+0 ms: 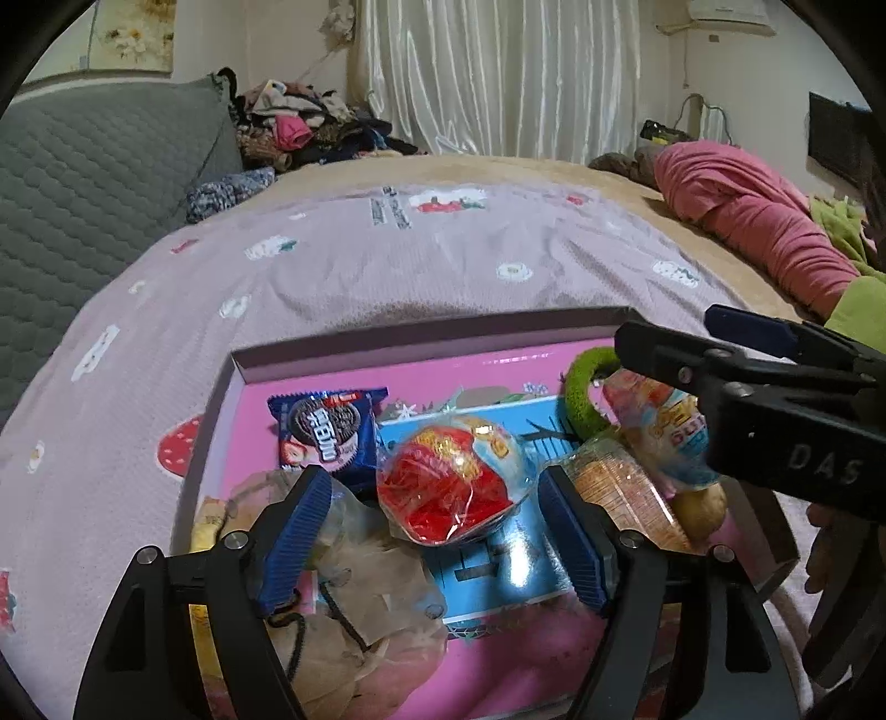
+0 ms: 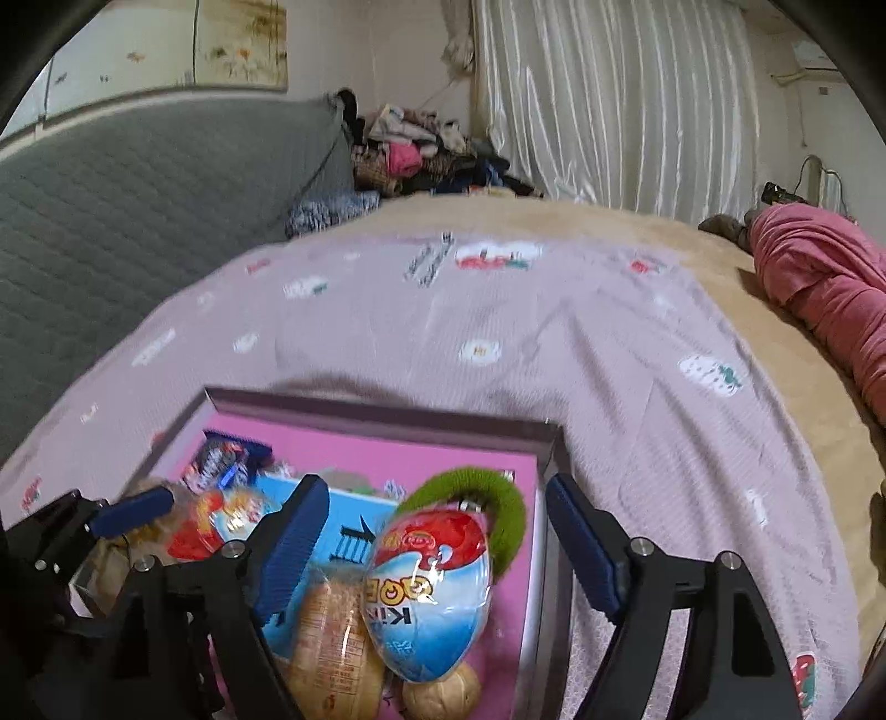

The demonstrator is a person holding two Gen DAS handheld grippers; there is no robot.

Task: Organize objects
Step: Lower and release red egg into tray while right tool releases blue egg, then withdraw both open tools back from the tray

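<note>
Left gripper (image 1: 432,531) spread wide over red-and-blue egg pack (image 1: 451,484), mid-tray (image 1: 387,346). Right gripper (image 2: 437,545) likewise spread, straddling second egg (image 2: 429,592) near tray's right edge. Advice: settle pads squarely across crinkly wrapper before pinching; film looks slippery.

A lived-in bedroom at home: a bed (image 1: 387,266) fills the middle of both views under a pale mauve printed sheet, a grey quilted headboard (image 1: 83,183) at left, a heap of clothes (image 1: 299,122) in the upper middle, white curtains (image 1: 498,72) behind, an air conditioner (image 1: 725,16) at upper right
</note>
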